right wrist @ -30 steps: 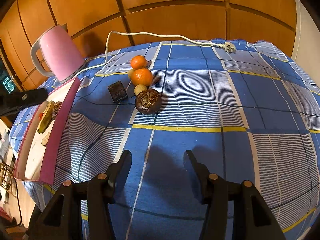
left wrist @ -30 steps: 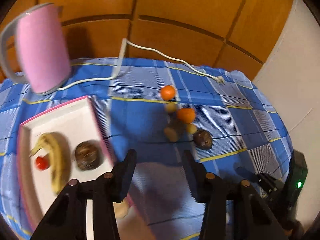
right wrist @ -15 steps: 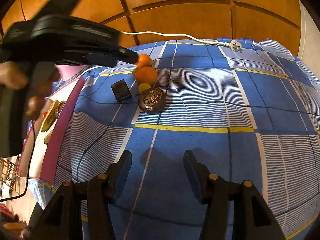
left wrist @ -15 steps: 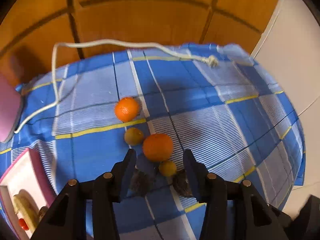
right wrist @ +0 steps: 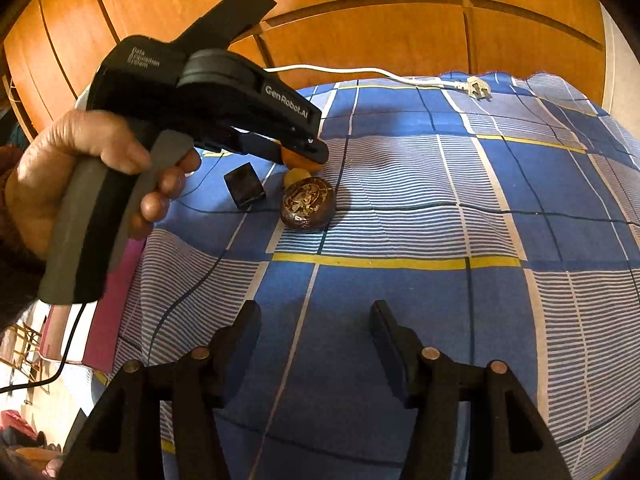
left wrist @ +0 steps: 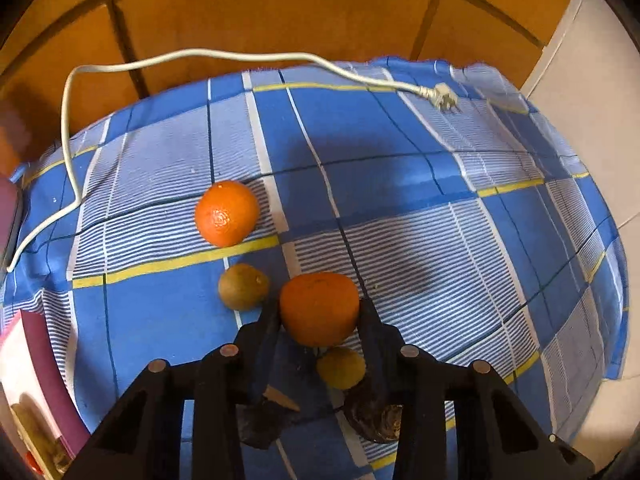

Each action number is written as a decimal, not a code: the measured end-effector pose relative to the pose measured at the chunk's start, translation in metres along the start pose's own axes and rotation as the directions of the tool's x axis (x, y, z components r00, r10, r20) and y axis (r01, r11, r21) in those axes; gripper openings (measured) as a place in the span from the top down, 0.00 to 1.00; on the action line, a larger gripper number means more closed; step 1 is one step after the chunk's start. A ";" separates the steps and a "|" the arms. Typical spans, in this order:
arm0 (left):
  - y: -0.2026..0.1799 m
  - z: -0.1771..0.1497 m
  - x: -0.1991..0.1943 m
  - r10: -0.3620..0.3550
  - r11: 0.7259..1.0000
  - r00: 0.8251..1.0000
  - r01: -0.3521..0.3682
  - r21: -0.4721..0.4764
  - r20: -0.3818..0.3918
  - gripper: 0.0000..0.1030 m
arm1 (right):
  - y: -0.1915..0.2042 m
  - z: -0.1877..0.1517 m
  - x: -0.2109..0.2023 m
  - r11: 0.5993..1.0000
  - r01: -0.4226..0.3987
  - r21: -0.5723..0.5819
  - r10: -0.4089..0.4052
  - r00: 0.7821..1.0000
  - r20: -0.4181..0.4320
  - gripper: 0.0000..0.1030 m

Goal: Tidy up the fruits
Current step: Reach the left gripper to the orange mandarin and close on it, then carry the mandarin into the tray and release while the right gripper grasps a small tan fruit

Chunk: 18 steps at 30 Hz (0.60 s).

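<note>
Grasp step: left tongs (left wrist: 320, 316), jaws just closing, pinch the round orange tangerine (left wrist: 319, 307) beside the green-brown kiwi (left wrist: 243, 286); right tongs (right wrist: 316, 320) open, empty; next, lift toward the pink-rimmed tray (left wrist: 38, 364).

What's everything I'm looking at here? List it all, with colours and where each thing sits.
Oranges: 2, orange; near orange between the left gripper's fingers, far orange further back on the cloth.
Small round fruits: 2, greenish-brown fruit left of the near orange, yellow-green fruit in front of it.
Dark round fruit: 1, dark brown, mid-table.
Black cube: 1, left of the dark fruit.
Tablecloth: 1, blue, white and yellow check.
Cable: 1, white, with plug, far edge.
Tray: 1, pink rim, left edge.
Wall panels: orange-brown wood.
Left gripper: black, jaws just closing onto the near orange.
Right gripper: black, open, empty.
Hand: 1, holding the left gripper.
</note>
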State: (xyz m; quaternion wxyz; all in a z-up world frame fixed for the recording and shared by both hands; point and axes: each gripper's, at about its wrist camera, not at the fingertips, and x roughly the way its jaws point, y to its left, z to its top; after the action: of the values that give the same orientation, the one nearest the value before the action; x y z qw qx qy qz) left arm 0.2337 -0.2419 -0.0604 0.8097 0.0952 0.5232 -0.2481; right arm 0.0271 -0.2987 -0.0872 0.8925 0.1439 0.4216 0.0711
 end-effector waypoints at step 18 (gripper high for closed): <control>0.044 -0.130 -0.118 -0.066 0.992 0.973 0.089 -0.094 0.223 0.62 | -0.004 0.022 -0.005 0.999 -0.020 -0.041 0.020 1.000 0.007 0.52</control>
State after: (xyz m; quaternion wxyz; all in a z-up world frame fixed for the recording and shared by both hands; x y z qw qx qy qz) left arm 0.1134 -0.1146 -0.0161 0.8559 0.0047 0.4462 -0.2611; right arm 0.0413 -0.3082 -0.0715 0.8960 0.1302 0.4154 0.0879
